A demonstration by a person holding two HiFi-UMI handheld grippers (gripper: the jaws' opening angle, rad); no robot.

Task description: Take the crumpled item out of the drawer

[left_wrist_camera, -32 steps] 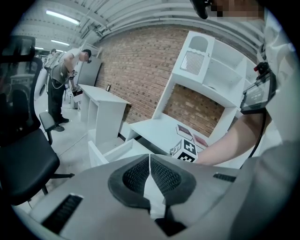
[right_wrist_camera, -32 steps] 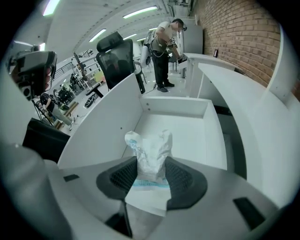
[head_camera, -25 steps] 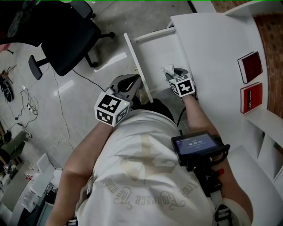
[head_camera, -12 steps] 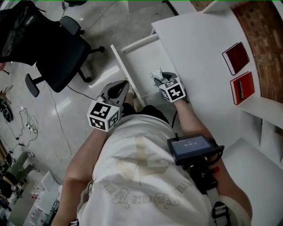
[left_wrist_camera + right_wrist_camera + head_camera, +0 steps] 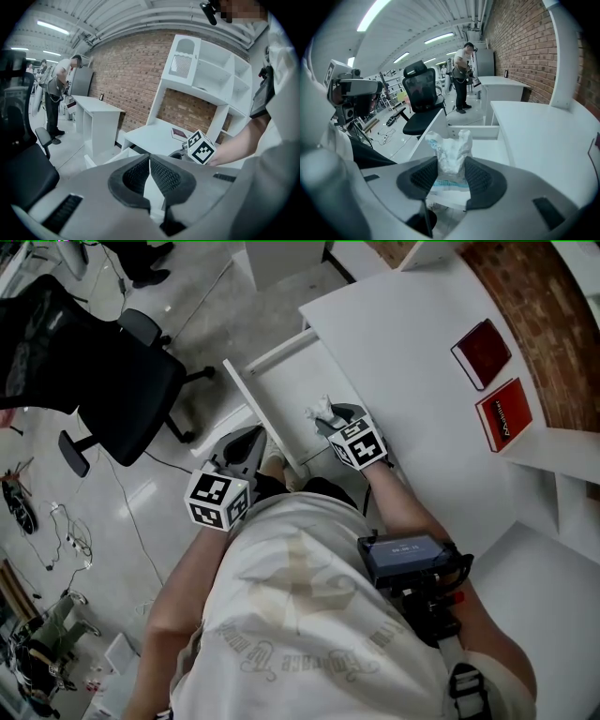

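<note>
Right claw (image 5: 324, 418): pinching the crumpled white wrapper (image 5: 450, 151) between both pads; the wrapper's twisted top sticks out past the fingertips and its lower part, with pale blue print, hangs below them.
Crumpled white wrapper, place: in the right claw, over the near end of the open drawer (image 5: 281, 390), close to the bench's edge; whether its underside touches the drawer floor I cannot tell.
Left claw (image 5: 149, 158): pads pressed together at the tips. A white surface shows in the gap behind them, and I cannot tell whether it is pinched. In the head view this claw sits against the outer side of the drawer front (image 5: 251, 399).
Drawer: white, pulled well out from under the bench (image 5: 412, 343), its floor bare around the wrapper.
Bench: white, carrying two red books (image 5: 483, 340), one just beyond the other, near the brick wall (image 5: 544, 306) and well apart from both claws.
Marker cubes: one on the left claw (image 5: 217, 501), one on the right claw (image 5: 361, 443).
Floor side: a black office chair (image 5: 103, 371) stands to the left of the drawer.
Person: a small screen device (image 5: 403, 554) is mounted at the chest.
</note>
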